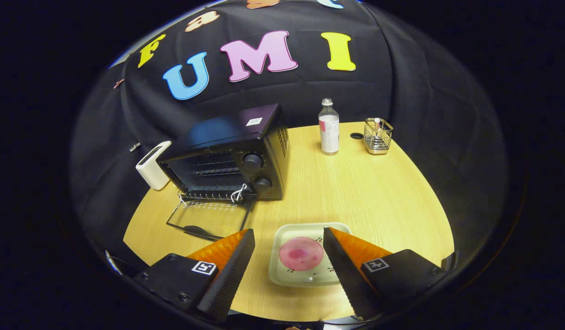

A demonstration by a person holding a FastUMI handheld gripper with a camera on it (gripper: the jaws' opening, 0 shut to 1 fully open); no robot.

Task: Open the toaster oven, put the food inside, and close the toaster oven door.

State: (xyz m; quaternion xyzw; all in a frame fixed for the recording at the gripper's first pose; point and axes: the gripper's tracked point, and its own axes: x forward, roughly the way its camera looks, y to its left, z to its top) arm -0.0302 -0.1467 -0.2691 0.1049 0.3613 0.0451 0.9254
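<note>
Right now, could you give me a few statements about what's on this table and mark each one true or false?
1. The toaster oven door is folded down open. True.
2. The gripper is shut on the food. False: its fingers are open, with the pink round food between them, ungripped.
3. The food lies on a plate. True.
4. The bottle lies on its side. False: it stands upright beside the wire basket.
5. The food is inside the oven. False: it is on the plate.
</note>
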